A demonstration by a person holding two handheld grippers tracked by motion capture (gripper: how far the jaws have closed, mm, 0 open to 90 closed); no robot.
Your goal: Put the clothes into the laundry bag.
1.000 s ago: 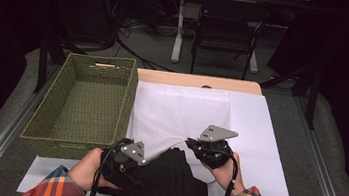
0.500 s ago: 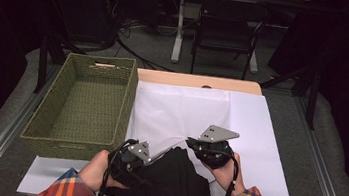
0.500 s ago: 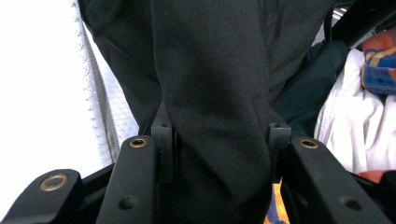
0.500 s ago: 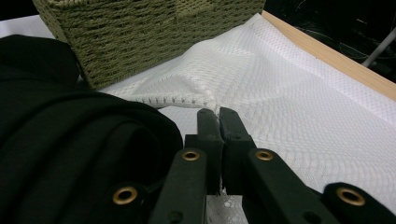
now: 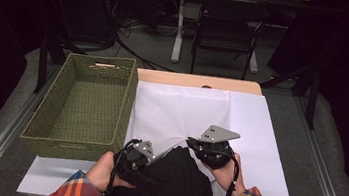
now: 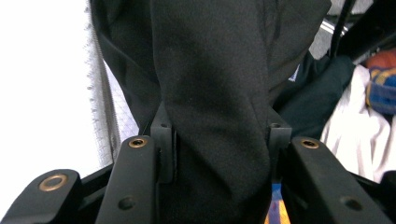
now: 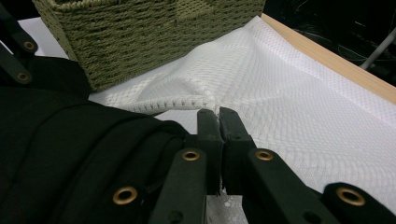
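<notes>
Left gripper [image 6: 215, 140] has its jaws clamped on a fold of black cloth [image 5: 173, 176], which bunches up between them and spreads out ahead. Right gripper [image 7: 218, 114] is pinched tight on the edge of a white mesh cloth [image 7: 299, 93], puckering it at the tips. Beyond those tips to the left stands a green woven basket [image 7: 140, 32].

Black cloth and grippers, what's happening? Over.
Left gripper clamps soft black cloth. Right gripper pinches white mesh fabric. Green woven basket beside, not blocking.
</notes>
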